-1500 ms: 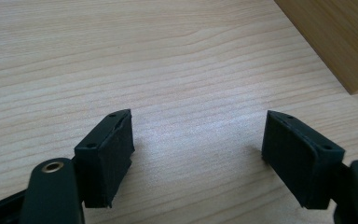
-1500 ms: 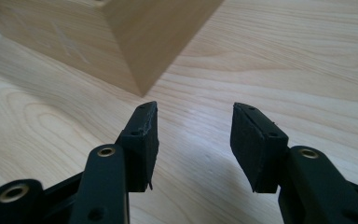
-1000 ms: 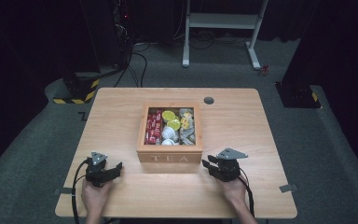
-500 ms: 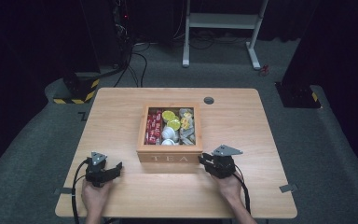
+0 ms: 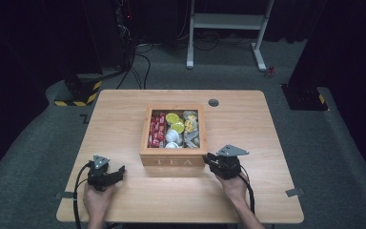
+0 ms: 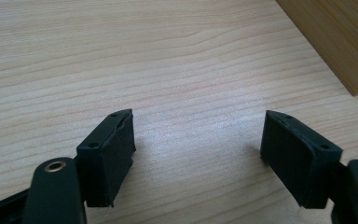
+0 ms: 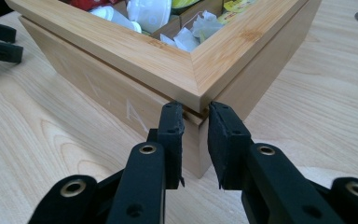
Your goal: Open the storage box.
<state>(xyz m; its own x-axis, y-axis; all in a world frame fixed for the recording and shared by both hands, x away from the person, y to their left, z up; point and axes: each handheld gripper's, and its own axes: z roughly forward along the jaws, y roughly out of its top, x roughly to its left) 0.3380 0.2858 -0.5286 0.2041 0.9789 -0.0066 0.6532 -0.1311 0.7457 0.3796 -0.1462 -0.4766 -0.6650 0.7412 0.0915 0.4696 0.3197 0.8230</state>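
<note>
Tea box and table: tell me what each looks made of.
Tea box: looks like light bamboo or wood with a smooth satin finish; fine straight grain and a mitred corner joint show in the right gripper view. Table: pale wood-grain top, possibly laminate; long printed-looking grain lines, slight sheen.

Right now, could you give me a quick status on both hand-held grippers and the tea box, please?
Left hand-held gripper open, over bare table. Right hand-held gripper just closed, nearly shut at tea box near corner, under the lid edge. Nothing in the way.
</note>
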